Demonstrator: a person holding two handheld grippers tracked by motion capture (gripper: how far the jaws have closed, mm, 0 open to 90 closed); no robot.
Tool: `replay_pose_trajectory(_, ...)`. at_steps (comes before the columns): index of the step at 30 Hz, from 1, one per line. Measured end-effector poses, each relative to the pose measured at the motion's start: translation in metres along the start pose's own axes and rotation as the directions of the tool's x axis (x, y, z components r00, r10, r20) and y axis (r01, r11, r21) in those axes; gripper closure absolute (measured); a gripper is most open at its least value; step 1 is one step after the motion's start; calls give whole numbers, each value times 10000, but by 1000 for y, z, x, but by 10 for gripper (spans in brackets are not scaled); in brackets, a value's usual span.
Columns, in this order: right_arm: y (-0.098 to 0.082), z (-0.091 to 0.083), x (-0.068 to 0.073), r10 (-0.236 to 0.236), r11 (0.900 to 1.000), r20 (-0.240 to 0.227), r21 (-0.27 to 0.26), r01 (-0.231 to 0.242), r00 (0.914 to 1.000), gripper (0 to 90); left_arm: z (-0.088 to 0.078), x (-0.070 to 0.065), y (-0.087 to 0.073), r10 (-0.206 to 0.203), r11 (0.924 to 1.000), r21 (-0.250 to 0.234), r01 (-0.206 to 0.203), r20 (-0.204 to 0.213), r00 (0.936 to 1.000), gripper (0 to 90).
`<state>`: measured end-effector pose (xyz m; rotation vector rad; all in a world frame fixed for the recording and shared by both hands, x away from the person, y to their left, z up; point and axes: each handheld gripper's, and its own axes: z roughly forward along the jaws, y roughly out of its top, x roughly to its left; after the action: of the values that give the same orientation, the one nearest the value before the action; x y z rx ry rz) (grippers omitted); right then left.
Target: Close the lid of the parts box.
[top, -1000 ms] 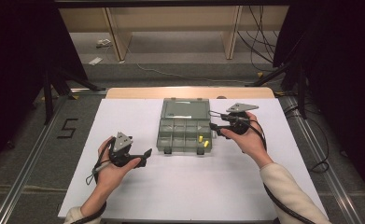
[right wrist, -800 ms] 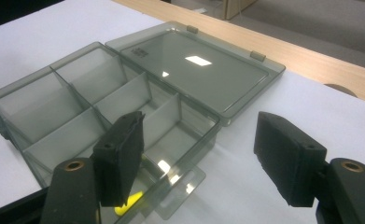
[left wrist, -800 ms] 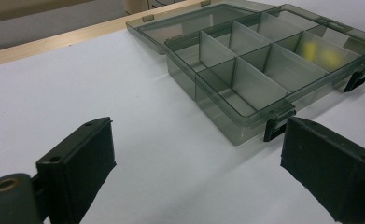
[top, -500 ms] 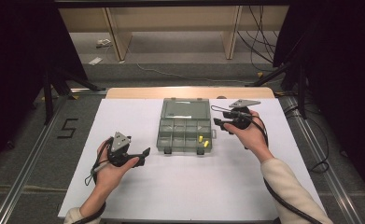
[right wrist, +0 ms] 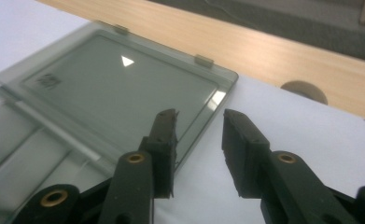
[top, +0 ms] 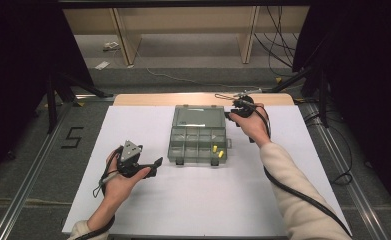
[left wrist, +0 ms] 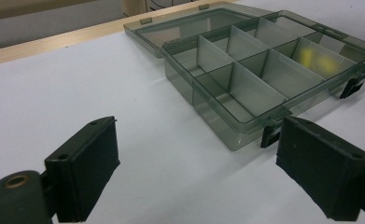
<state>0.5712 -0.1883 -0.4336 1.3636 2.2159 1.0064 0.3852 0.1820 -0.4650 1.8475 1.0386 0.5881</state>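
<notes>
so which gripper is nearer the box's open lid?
Right. The right gripper is at the lid's right edge, jaws straddling that edge and just been closing. The left gripper sits on the table left of the box's front.

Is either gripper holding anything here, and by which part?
Nothing is held. The right gripper straddles the lid's side edge, its jaws closing; the left gripper is open.

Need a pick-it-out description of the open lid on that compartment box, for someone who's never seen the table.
On the white table sheet, find the smoky grey compartment box at its middle. The lid is the flat panel hinged to the box's far edge, lying open toward the wooden strip, with the right gripper at its right edge. Unlike the box, it has no dividers, just one plain translucent pane.
</notes>
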Motion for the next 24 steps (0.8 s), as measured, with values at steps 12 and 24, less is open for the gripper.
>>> replay_pose_trajectory(12, 17, 50, -3, 1893, 9671, 671, 1602, -1978, 9796, 744, 3, 1, 0, -60, 10000, 33, 60, 89, 9999, 127)
replay_pose_trajectory(24, 23, 59, 4, 2921, 9224, 1413, 2196, -3176, 9459, 786, 7, 1, 1, -47, 10000, 63, 47, 80, 10000, 132)
